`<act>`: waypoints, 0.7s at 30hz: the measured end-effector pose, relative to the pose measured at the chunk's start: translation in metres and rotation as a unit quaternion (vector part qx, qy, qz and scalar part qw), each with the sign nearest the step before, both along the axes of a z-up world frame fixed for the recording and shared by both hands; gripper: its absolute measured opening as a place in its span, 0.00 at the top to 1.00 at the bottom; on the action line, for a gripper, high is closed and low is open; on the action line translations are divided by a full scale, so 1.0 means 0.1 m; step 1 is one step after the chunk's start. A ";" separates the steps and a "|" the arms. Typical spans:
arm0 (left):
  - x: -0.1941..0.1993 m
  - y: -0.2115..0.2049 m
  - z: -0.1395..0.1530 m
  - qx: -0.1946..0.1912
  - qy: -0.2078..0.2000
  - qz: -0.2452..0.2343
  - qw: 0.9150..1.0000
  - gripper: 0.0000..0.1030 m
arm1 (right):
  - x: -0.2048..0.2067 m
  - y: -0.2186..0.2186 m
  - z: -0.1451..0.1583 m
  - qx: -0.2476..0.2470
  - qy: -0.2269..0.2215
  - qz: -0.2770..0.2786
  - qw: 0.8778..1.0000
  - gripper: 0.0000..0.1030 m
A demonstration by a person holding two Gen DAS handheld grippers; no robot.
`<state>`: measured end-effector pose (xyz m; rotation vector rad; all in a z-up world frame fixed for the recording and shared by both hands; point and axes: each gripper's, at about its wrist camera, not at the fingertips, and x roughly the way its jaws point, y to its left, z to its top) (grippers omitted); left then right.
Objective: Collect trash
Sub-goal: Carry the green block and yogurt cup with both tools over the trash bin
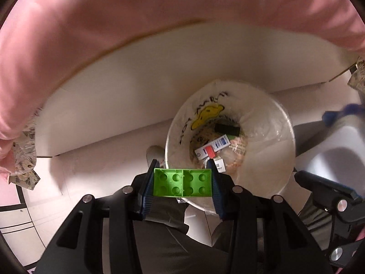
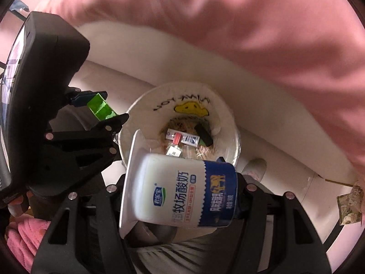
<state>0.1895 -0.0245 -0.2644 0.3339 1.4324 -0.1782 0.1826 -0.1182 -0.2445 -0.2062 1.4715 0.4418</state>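
Trash bin [image 1: 230, 150] sits on the floor beside the bed base, right under both grippers; white liner, yellow cartoon print on the inner wall. We already have stuff at the bottom: a black block [image 1: 227, 129], a small white-blue box with a red tab [image 1: 212, 148], some paper scraps. So part of the collecting looks done.

Left gripper [image 1: 182, 182]: narrow, blue pads clamped on both ends of a green toy brick [image 1: 182, 182], hollow underside facing the camera. Pointing down; the brick sits over the near rim of the bin, not clearly over the opening. In the right view the brick [image 2: 101, 107] shows off to the bin's left edge.

Right gripper [image 2: 180, 191]: mid-width, holding a yogurt cup [image 2: 180, 191] sideways, white flange to the left, blue band to the right. We see one fingertip just past the cup's blue end; the other is hidden behind the cup. The cup hangs over the near side of the bin [image 2: 228, 123].

Left to do, our read: both items are in hand but not yet dropped. Brick probably needs a nudge toward centre first. Whether more trash lies around we can't tell; only pink bedding [image 1: 159, 11] and floor visible.
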 end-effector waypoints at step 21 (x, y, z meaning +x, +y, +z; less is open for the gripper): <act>0.12 -0.11 -0.93 0.014 0.109 0.003 0.994 0.57 | 0.07 -0.04 -0.90 -0.024 0.099 -0.011 0.995 0.39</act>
